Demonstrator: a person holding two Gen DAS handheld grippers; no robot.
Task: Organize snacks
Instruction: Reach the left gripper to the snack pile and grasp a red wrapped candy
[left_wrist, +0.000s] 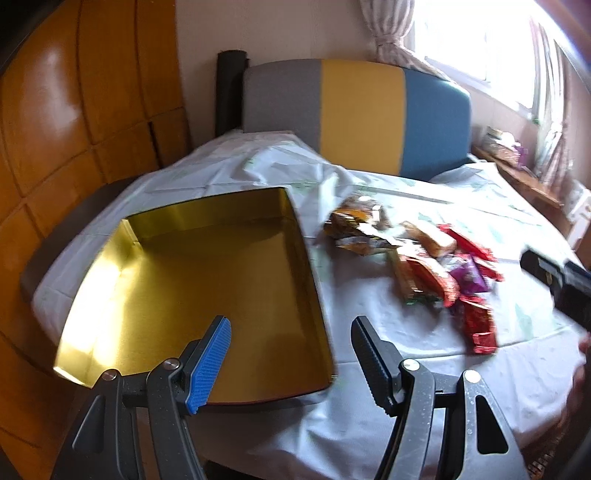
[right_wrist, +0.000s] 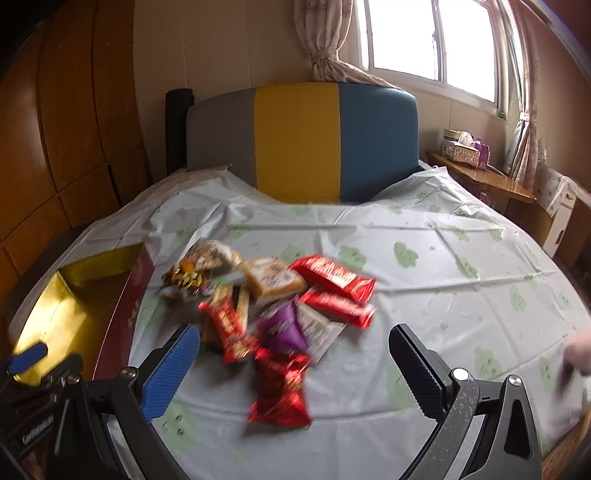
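- Sunlight comes through the window behind a grey, yellow and blue padded headboard (right_wrist: 299, 144), and a white plastic cloth with green shapes (right_wrist: 461, 258) covers the wide flat top in front of it.
- On the left side of the cloth sits a big square tin box with a shiny gold inside (left_wrist: 192, 280). Nothing is in it yet.
- Just beside the box, to its right, lies a messy pile of wrapped snacks (right_wrist: 273, 306): long red bars, a purple packet, a tan cake in clear wrap and some brown and yellow bags. They touch and overlap.
- The left gripper (left_wrist: 291, 358) hangs over the near right corner of the box, jaws spread wide, holding nothing.
- The right gripper (right_wrist: 295, 373) hangs over the near end of the pile, jaws spread wide too, with a red packet (right_wrist: 280, 391) between them but not pinched.
- I think the job has barely begun: every snack I can see is on the cloth, and all of them need to go into the box.
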